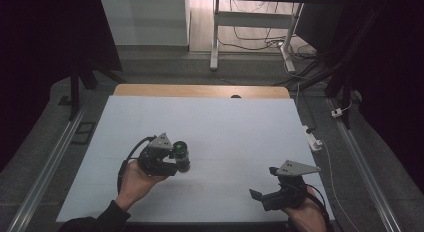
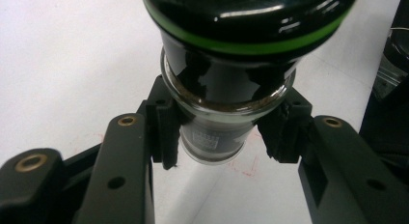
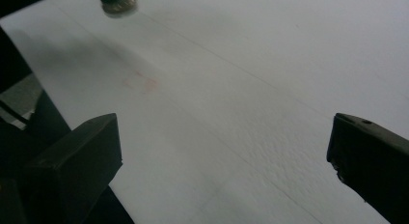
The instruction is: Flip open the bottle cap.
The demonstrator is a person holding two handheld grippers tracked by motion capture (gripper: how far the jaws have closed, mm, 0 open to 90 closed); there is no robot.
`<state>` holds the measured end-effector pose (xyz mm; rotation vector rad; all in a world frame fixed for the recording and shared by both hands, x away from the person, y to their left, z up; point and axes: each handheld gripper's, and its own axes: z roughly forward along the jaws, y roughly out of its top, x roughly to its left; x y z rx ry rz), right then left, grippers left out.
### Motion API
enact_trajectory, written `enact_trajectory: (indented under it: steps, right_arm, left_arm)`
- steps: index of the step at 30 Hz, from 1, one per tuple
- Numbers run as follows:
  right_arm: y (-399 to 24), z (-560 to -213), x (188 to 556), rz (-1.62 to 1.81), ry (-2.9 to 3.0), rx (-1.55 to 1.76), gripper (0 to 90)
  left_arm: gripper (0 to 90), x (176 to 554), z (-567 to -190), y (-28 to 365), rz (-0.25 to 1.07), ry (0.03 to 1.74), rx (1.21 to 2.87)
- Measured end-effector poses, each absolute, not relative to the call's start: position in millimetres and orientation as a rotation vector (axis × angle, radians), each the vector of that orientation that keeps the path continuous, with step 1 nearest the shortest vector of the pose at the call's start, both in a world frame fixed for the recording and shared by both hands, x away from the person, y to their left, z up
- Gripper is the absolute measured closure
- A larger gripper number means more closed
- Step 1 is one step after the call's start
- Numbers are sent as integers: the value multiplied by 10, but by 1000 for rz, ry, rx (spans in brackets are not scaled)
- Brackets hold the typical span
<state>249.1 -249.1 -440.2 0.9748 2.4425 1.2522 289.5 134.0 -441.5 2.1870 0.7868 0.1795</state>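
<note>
Nearest to us, between the jaws of the left gripper point(image 2: 222, 137), sits the small dark bottle point(image 2: 226, 74) with a green ring under its cap; the jaws are clenched on its glass neck from both sides. We judge the pick-up as done: in the high view the bottle point(image 1: 182, 153) is at the front of the left gripper point(image 1: 176, 161). What is left is to carry and place it. The right gripper point(image 3: 224, 156) has its jaws released, wide apart over the white surface point(image 3: 251, 74), holding nothing.
</note>
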Motion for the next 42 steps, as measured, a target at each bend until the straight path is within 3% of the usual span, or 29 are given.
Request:
enact_trajectory:
  steps: [42]
  right_arm:
    - [-1395,-4071,2864,1260,2595,698,0]
  left_arm:
    - [535,2906,-4491,1177,169,747,2223]
